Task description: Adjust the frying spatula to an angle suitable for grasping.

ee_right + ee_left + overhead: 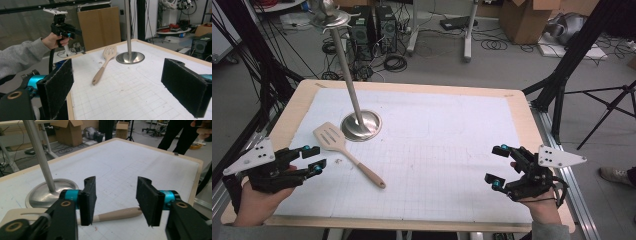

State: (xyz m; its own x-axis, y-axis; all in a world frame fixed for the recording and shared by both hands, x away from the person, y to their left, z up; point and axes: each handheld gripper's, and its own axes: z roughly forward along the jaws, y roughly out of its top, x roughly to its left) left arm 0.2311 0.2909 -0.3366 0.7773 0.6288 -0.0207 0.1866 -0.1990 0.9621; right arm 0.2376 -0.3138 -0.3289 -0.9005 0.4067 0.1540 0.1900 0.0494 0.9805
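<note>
Spatula: one, lying flat at 5 o'clock of one steel stand base. Left gripper and right gripper: jaws wide apart, holding nothing, touching nothing.

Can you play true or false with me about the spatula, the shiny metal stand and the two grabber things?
1. The spatula lies flat on the white mat. True.
2. The left gripper is squeezing the spatula. False: its jaws are apart and hold nothing; the spatula lies on the mat just past them.
3. The metal stand has a round base that sits on the mat, next to the spatula's slotted end. True.
4. The right gripper is shut tight. False: its jaws stand wide apart, with nothing between them.
5. The spatula is nearer the right gripper than the left. False: it lies on the left side of the mat, close to the left gripper.
</note>
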